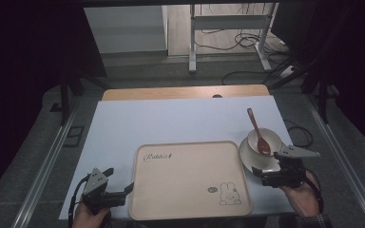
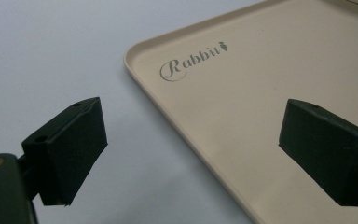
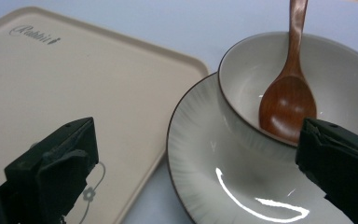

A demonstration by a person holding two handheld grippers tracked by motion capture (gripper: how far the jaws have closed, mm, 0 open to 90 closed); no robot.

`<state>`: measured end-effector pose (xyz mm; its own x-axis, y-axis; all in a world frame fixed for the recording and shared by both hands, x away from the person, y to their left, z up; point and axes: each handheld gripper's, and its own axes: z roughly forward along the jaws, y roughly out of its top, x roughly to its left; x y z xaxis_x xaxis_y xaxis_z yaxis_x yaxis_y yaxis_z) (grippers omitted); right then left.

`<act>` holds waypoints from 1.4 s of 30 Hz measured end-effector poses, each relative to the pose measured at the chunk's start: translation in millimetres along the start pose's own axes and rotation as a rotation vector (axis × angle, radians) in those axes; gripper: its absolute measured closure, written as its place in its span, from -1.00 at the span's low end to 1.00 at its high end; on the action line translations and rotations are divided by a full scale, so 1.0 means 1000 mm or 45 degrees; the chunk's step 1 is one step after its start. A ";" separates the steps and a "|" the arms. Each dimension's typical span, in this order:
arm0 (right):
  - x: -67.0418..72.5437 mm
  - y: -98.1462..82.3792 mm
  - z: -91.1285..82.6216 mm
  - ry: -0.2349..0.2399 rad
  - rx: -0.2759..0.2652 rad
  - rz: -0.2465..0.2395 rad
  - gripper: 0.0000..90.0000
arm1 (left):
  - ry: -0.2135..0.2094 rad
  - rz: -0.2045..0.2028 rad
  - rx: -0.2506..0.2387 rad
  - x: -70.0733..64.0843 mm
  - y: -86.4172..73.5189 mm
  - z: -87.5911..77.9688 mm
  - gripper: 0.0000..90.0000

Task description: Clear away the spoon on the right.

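Beyond the tongs, a metal stand [image 1: 228, 28] and cables [image 1: 240, 40] are sitting on grey floor [image 1: 138, 71], dark walls closing in.

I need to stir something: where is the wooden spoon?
In the high view the wooden spoon stands in the bowl on the plate, right of the tray, just ahead of the right gripper.

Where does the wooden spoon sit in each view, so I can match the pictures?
High view: the spoon lies at right of centre, its scoop in the bowl and its handle slanting away up-left.
Left gripper view: the spoon is not in it.
Right gripper view: the spoon is at upper right, scoop down in the bowl, just above the right jaw.
Shared landmark: the beige tray with its "Rabbit" lettering.
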<state>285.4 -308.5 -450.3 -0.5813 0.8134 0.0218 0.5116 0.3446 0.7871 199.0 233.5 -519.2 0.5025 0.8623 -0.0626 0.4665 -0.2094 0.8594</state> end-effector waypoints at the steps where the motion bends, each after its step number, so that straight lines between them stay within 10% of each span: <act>1: -0.001 0.002 0.001 0.001 -0.002 0.002 -1.00 | 0.000 -0.001 0.001 0.000 0.000 0.000 -0.84; 42: -0.044 0.062 0.052 -0.057 0.025 0.034 -1.00 | -0.003 -0.016 0.003 0.001 0.000 0.000 -0.84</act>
<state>375.5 -298.8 -434.3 -0.5385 0.8425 0.0145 0.5390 0.3312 0.7745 199.8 234.4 -519.4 0.4984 0.8637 -0.0750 0.4744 -0.1993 0.8575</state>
